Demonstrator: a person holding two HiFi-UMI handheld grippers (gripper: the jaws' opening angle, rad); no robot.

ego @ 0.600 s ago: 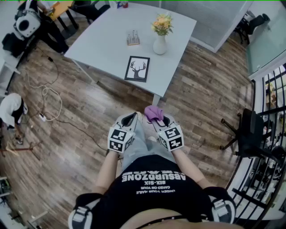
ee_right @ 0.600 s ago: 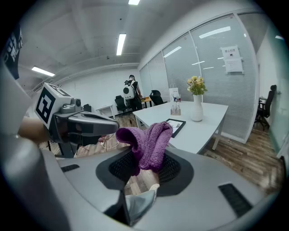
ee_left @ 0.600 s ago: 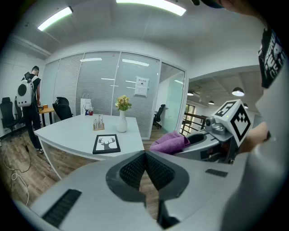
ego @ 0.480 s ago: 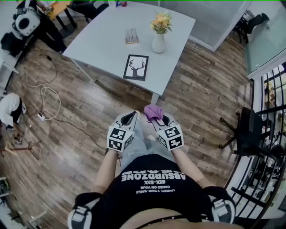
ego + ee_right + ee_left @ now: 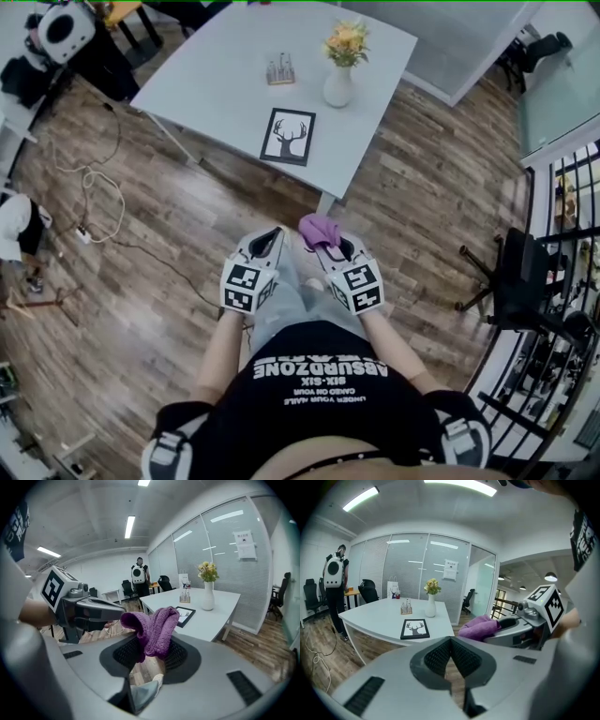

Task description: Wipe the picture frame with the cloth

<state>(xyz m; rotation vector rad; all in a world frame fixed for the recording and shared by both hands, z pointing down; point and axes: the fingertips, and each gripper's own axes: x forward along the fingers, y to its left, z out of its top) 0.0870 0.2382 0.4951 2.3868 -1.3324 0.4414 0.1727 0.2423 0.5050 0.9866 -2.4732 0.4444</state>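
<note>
A black picture frame (image 5: 288,137) with a deer print lies flat near the front edge of the white table (image 5: 225,75); it also shows in the left gripper view (image 5: 415,629) and the right gripper view (image 5: 185,616). My right gripper (image 5: 323,246) is shut on a purple cloth (image 5: 320,230), which bunches up above the jaws (image 5: 152,630). My left gripper (image 5: 269,243) is shut with nothing in it, its pads meeting (image 5: 451,657). Both grippers hang in front of my body, well short of the table.
On the table stand a white vase with flowers (image 5: 339,84) and a small holder (image 5: 279,73). Cables (image 5: 94,202) trail over the wooden floor at left. A black chair (image 5: 525,281) stands at right by a railing. A person with a white backpack (image 5: 333,571) stands at far left.
The head view has shifted slightly; the table now sits a little higher and nearer. Both grippers stay in front of my body, the cloth still in the right one.
</note>
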